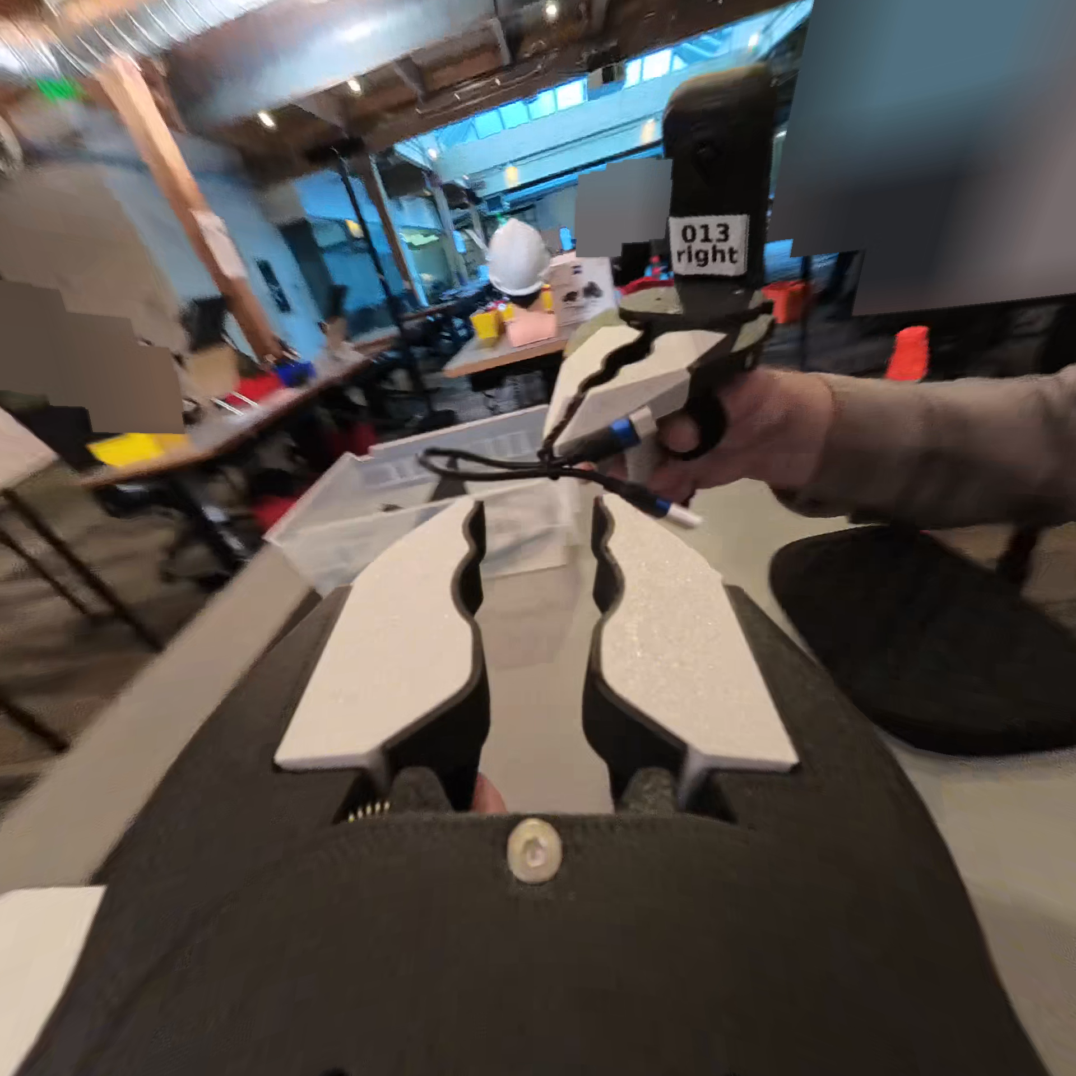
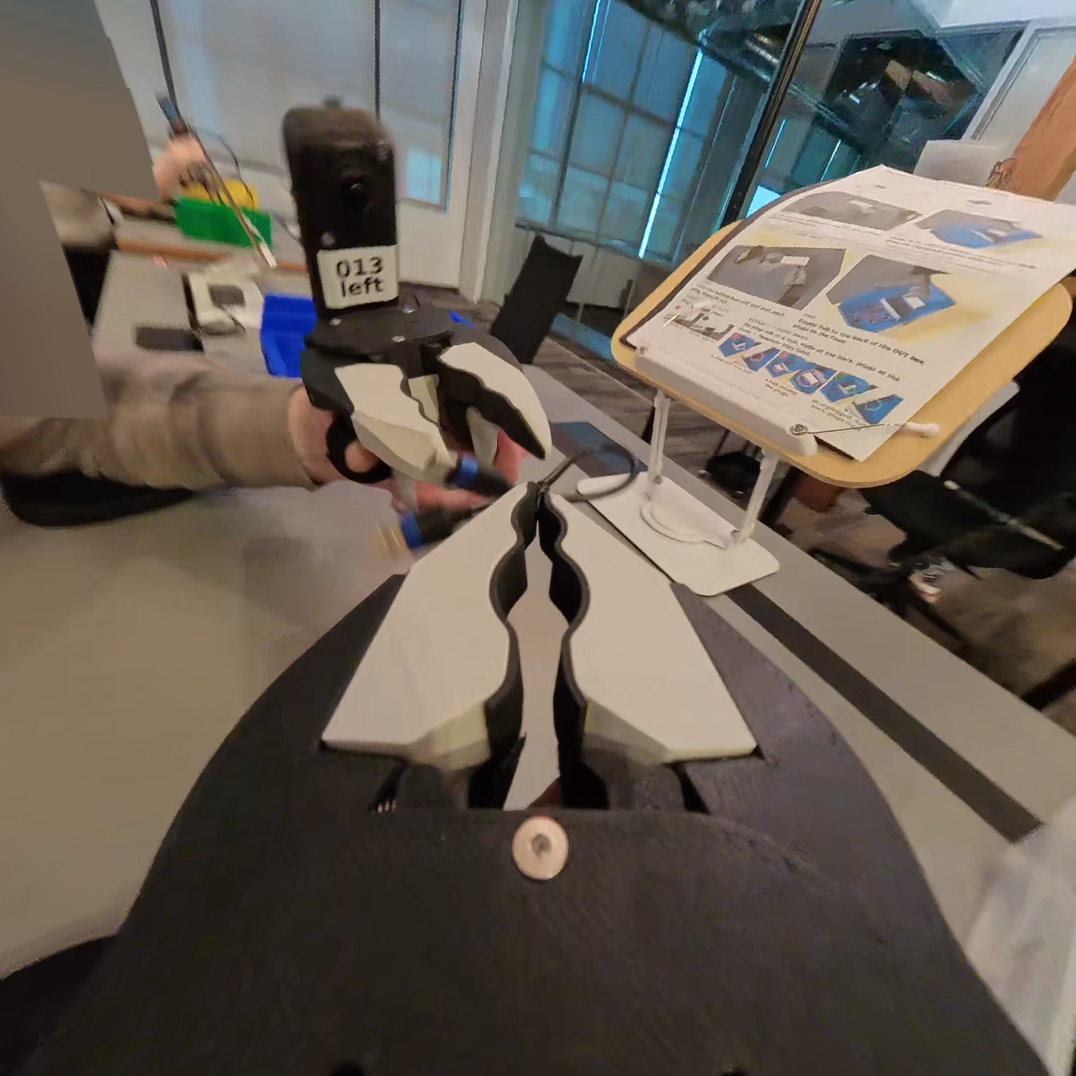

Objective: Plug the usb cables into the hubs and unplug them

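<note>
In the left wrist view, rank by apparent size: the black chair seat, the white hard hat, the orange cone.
1. Black chair seat, though nearness inflates it.
2. White hard hat.
3. Orange cone, partly cut off below, so the last two are uncertain.

My left wrist camera looks forward along its fingers, close above the counter [image 1: 961, 873]. My right one does likewise. Facing each other, both share that counter.
</note>
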A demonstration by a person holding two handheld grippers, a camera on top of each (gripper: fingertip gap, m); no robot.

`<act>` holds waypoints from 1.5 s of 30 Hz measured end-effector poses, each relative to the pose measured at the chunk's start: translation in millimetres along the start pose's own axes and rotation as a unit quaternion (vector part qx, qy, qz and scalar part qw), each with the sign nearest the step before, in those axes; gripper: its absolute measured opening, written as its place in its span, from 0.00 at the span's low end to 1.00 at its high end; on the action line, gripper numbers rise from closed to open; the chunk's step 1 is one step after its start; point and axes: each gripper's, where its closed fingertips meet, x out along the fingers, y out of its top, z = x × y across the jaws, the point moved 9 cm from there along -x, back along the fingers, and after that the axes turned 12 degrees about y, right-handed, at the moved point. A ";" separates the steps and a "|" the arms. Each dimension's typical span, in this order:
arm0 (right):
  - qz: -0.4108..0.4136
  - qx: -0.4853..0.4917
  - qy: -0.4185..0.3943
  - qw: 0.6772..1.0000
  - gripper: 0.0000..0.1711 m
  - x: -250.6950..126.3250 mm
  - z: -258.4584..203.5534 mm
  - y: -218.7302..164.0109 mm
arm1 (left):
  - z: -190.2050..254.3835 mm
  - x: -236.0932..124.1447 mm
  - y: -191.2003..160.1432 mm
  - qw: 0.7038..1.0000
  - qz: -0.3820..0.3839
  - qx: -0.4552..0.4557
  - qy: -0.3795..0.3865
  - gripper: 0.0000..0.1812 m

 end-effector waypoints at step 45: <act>0.034 0.116 0.064 0.991 0.00 15.1 -3.5 -14.0 | 3.6 7.5 -27.1 0.931 -0.019 0.323 0.170 0.22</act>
